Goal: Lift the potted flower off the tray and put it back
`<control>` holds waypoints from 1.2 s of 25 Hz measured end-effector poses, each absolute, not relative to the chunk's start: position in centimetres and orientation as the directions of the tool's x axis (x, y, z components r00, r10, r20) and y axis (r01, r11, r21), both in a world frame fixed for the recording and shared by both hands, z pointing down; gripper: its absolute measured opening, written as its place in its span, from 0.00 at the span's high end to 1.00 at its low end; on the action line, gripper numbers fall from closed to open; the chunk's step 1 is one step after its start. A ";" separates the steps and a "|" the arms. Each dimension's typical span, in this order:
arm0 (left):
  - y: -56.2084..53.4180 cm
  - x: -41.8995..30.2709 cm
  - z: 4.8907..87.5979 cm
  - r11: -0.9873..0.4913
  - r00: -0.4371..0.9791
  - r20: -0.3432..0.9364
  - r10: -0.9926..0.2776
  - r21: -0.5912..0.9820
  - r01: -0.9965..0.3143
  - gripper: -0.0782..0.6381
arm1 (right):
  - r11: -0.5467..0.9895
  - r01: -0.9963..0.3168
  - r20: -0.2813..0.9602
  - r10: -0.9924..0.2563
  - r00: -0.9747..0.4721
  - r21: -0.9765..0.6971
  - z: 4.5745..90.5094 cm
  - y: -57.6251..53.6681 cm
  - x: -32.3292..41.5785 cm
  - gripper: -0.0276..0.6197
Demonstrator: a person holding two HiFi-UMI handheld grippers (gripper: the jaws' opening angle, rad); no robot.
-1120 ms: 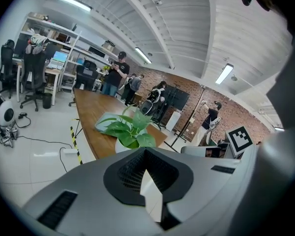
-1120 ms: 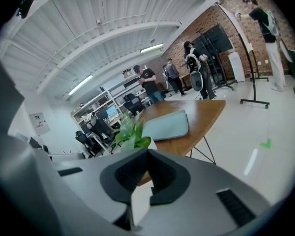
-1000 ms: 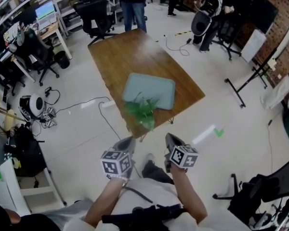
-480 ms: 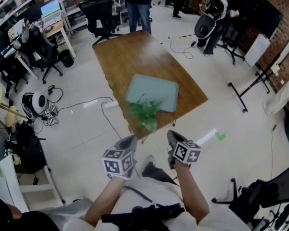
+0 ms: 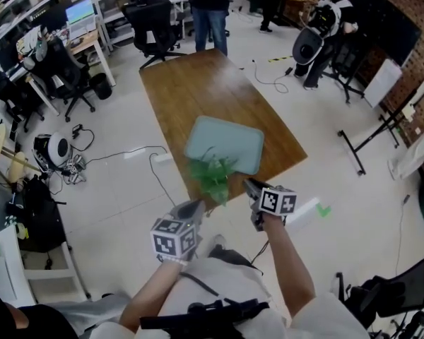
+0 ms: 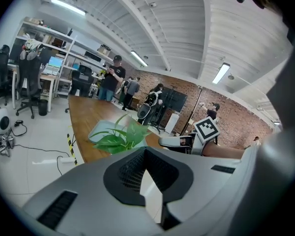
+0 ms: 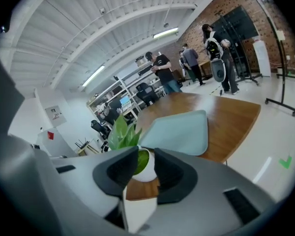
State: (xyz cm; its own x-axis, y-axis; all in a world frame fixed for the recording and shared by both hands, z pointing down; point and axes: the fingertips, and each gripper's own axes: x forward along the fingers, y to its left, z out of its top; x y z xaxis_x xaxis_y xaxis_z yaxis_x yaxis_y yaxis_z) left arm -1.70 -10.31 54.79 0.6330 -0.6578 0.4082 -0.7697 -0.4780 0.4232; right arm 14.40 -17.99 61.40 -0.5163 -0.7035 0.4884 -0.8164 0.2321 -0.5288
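The leafy potted flower [image 5: 212,176] in its round white pot stands on the glossy wooden table [image 5: 198,90], touching the near left corner of the smooth, pale-green tray [image 5: 233,141]. The right gripper [image 5: 251,186] has just been opening its jaws; they are wide apart and grip nothing, with the pot just ahead. The left gripper [image 5: 192,208] has its jaws together and is empty.

Your white top [image 5: 222,277] has a black strap [image 5: 205,308] across it; your grey left gripper [image 5: 191,206] and right gripper [image 5: 249,186] carry black-and-white marker cubes [image 5: 173,237]
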 end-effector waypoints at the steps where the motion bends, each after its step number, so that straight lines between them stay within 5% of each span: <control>1: -10.6 -1.5 54.7 -0.479 0.634 0.406 -0.658 0.423 -0.769 0.90 | 0.245 -0.808 0.493 -0.686 -0.535 -0.537 61.8 -18.6 14.0 0.76; 30: -15.6 1.3 57.3 -0.389 0.531 0.501 -0.684 0.366 -0.845 0.90 | 0.411 -0.752 0.611 -0.439 -0.658 -0.515 69.8 -23.7 6.8 0.82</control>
State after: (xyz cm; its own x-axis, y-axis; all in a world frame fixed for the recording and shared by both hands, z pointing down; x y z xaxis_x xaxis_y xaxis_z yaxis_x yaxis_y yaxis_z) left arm 1.32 -15.59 57.31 0.5311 -0.6836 0.5006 -0.8455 -0.3887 0.3661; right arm 6.84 -23.66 69.83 -0.6581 -0.4394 0.6114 -0.7525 0.4111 -0.5145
